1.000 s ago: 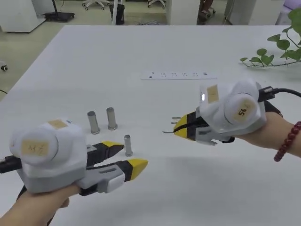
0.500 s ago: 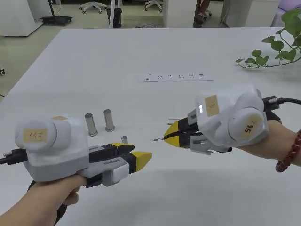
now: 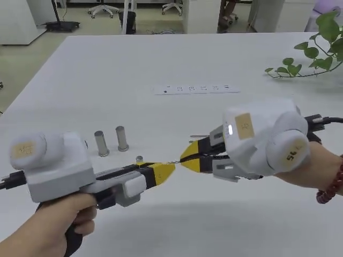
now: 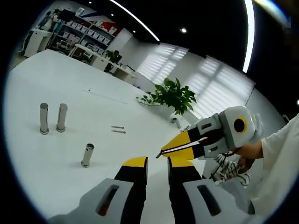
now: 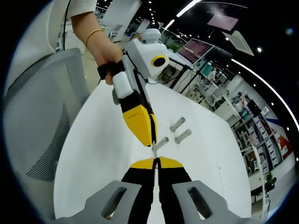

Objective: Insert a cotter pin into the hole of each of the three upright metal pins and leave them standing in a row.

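Note:
Two metal pins (image 3: 100,143) (image 3: 122,138) stand upright side by side on the white table (image 3: 161,59). A third, shorter-looking pin (image 3: 140,159) stands nearer and is partly hidden behind my left gripper (image 3: 166,168). My right gripper (image 3: 185,156) is shut on a thin cotter pin (image 3: 174,161), held above the table and pointing left. In the left gripper view the cotter pin (image 4: 180,147) ends just at the tips of my left gripper (image 4: 157,161), whose jaws stand a narrow gap apart. In the right gripper view the cotter pin (image 5: 153,149) runs from my right gripper (image 5: 156,161) to the left one's yellow tip.
A white power strip (image 3: 195,88) lies mid-table beyond the grippers. A leafy plant (image 3: 316,48) trails over the right edge. Two spare cotter pins (image 4: 117,129) lie flat on the table past the metal pins. A grey chair (image 5: 32,116) stands beside the table.
The two grippers have come together until their tips almost meet. The left jaws have narrowed from wide apart. The right gripper still holds the cotter pin.

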Available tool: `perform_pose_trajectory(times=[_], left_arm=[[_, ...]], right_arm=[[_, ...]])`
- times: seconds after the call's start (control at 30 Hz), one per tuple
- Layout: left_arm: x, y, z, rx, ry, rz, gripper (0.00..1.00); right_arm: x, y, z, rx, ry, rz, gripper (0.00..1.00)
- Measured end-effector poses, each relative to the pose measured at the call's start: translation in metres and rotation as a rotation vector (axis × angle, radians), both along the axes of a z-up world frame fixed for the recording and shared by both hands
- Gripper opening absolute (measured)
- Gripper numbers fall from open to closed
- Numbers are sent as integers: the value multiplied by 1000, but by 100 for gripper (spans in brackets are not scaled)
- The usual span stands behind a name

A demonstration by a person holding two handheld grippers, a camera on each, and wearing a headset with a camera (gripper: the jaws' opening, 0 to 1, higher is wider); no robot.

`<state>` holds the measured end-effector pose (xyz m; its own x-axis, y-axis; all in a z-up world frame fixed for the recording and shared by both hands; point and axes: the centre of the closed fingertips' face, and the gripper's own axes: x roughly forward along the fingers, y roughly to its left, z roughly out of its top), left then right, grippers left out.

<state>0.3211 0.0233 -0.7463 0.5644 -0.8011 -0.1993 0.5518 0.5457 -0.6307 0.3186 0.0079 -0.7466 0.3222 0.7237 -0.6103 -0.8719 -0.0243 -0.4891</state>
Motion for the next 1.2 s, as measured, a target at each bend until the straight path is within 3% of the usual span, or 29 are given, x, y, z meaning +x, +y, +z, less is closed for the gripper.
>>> perform_pose_trajectory(times=[0.33,0.63,0.7,1.2], left_arm=[[-3,0,3,-72,41,10,8],[-6,-2,4,-99,69,-5,3],[-6,-1,5,-125,77,1,2],[-8,-1,5,-155,99,1,0]], right_arm=[[-8,7,4,22,4,19,2],[-10,10,6,35,2,23,2],[-10,10,6,34,1,24,2],[-13,12,5,41,13,26,2]])
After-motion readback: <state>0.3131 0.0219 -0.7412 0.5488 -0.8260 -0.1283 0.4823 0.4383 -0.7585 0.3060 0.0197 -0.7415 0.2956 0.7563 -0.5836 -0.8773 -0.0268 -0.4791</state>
